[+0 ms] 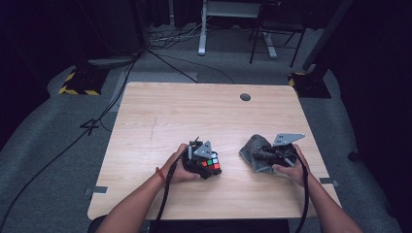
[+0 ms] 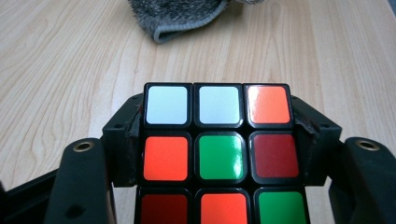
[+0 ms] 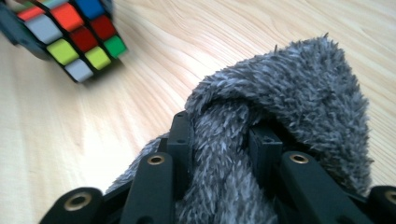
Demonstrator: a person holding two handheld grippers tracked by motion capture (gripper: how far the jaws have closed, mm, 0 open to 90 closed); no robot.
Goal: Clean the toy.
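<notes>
Your left gripper (image 2: 219,154) is clamped on the Rubik's cube (image 2: 218,154), one jaw pressing each side of the middle layer, with the white-white-orange row farthest from you. Your right gripper (image 3: 219,140) has its jaws pinched on a fold of the grey fluffy cloth (image 3: 280,102), which bunches up over and around them; the pile hides how firm that pinch is.

The step in hand looks like wiping the cube with the cloth. Keep the left clamp steady and level so the cube does not twist between the pads, and bring the cloth across from the right with a loose flap leading, not the bare jaw tips. In the high view the cube (image 1: 210,164) sits just inboard of your left hand (image 1: 177,170), and the cloth (image 1: 256,153) lies near it, a bare strip of table (image 1: 160,116) between them. Nothing stands in that gap. Mind the cables trailing back along your forearms.
</notes>
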